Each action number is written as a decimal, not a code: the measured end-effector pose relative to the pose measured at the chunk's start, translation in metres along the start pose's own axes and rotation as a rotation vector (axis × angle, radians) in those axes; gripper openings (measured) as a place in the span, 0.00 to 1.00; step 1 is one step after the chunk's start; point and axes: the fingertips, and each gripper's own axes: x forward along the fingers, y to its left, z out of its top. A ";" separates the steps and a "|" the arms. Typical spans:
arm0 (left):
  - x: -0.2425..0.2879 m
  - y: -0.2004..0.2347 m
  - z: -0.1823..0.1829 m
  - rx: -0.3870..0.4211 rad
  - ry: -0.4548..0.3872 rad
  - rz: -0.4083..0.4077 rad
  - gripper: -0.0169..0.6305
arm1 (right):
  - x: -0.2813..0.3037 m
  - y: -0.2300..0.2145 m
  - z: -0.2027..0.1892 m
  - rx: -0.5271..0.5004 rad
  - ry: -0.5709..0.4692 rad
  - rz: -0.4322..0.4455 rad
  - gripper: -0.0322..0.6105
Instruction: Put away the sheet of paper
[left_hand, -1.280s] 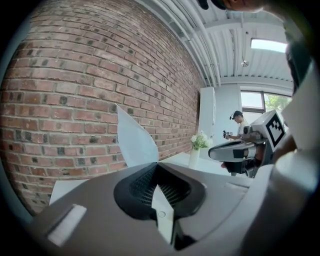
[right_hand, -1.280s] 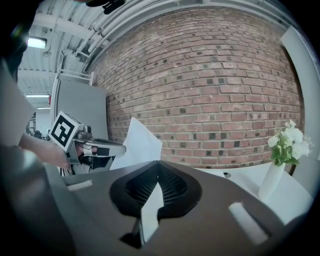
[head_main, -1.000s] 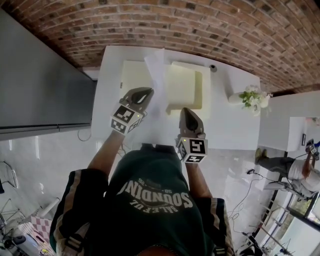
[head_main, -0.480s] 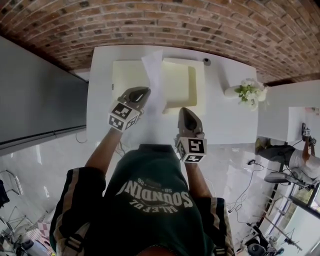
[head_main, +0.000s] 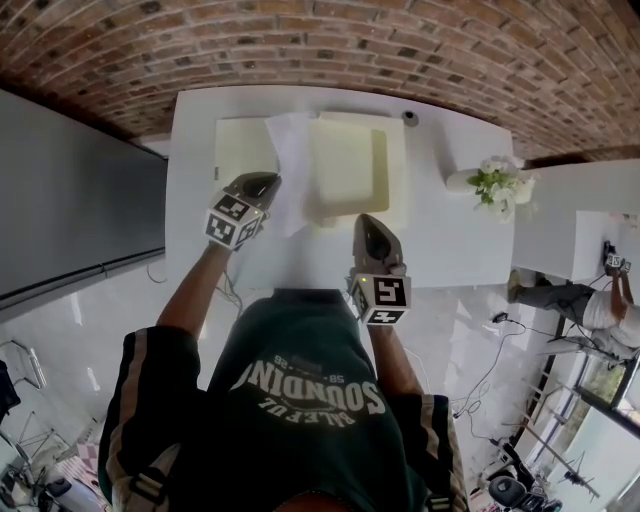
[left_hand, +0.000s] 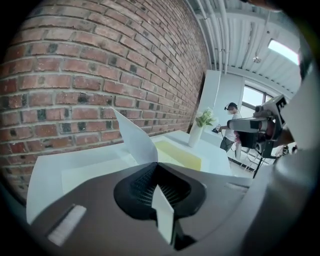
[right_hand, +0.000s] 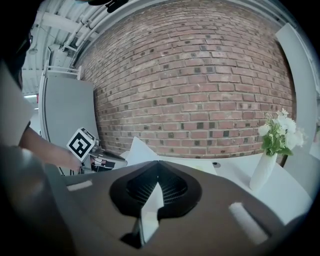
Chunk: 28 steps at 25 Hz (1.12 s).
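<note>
The white sheet of paper (head_main: 291, 172) stands up in the air over the left edge of the open cream box (head_main: 350, 172) on the white table (head_main: 450, 250). My left gripper (head_main: 266, 184) is shut on the sheet's lower edge. In the left gripper view the sheet (left_hand: 134, 137) rises from the closed tips of the left gripper (left_hand: 156, 164), with the box (left_hand: 179, 154) behind it. My right gripper (head_main: 368, 220) hovers at the box's near edge. Its jaws are shut in the right gripper view (right_hand: 159, 162), and nothing pokes out of them. From there I also see the sheet (right_hand: 141, 149).
The box's flat cream lid (head_main: 238, 150) lies left of the box. A white vase with flowers (head_main: 492, 186) stands at the table's right end. A small round thing (head_main: 410, 118) sits near the brick wall. A person (head_main: 580, 305) is at the far right.
The left gripper and the sheet have shifted a little left and up in the head view, and the sheet now shows a broader face. The right gripper has barely moved.
</note>
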 end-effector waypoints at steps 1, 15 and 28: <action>0.001 0.002 -0.004 -0.002 0.010 0.000 0.04 | 0.001 -0.001 0.000 0.000 0.003 0.001 0.05; 0.022 0.025 -0.030 -0.047 0.099 -0.010 0.04 | 0.016 -0.014 -0.005 0.003 0.041 0.002 0.05; 0.047 0.023 -0.031 -0.097 0.108 -0.023 0.04 | 0.026 -0.034 -0.008 0.014 0.063 -0.003 0.05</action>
